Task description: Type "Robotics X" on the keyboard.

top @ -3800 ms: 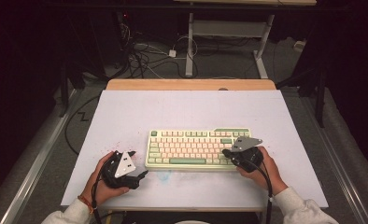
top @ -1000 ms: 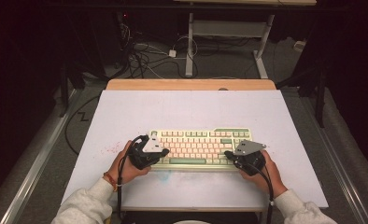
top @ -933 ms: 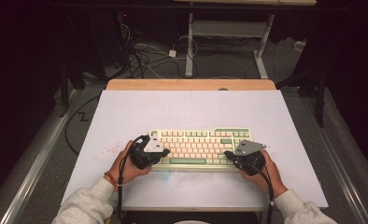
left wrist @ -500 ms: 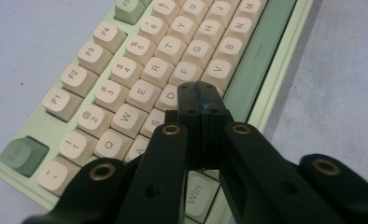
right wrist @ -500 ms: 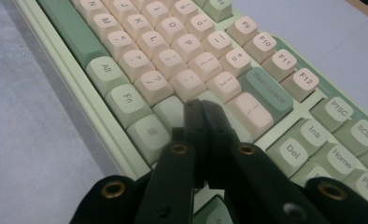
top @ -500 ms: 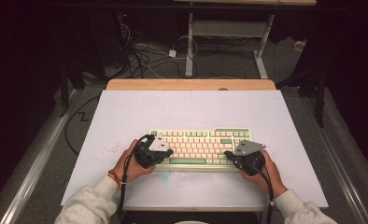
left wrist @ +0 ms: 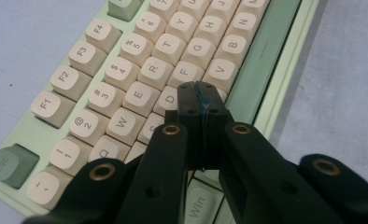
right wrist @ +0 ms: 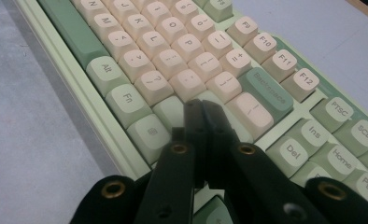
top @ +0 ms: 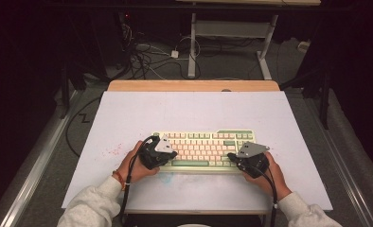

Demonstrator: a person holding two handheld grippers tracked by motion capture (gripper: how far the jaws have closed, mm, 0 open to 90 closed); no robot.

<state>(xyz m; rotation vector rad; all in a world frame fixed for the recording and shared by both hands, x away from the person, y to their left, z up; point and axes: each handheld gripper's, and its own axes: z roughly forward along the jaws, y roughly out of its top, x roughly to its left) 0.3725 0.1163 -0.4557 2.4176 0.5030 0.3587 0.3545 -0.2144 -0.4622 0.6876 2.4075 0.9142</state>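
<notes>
A pale green keyboard (top: 208, 135) with cream and green keys lies on the white table top (top: 194, 111), near its front. My left gripper (top: 168, 154) is over the keyboard's left end. In the left gripper view its jaws are shut, tips (left wrist: 197, 89) together above the cream keys (left wrist: 140, 95) near D and C, beside the green space bar (left wrist: 259, 60). My right gripper (top: 235, 157) sits at the keyboard's right front part. In the right gripper view it (right wrist: 201, 106) is shut with nothing between the jaws, tips over the green keys (right wrist: 170, 112) by the right shift area.
The table's wooden far edge (top: 194, 85) borders a dark floor with tangled cables (top: 151, 52) and white desk legs (top: 265, 52). A person's hands and grey sleeves (top: 94, 203) come in at the front. Faint red specks (top: 111, 152) mark the table left of the keyboard.
My left gripper has come from the table left of the keyboard onto its left end, creeping slightly right over the last second. The right gripper has held its place.
</notes>
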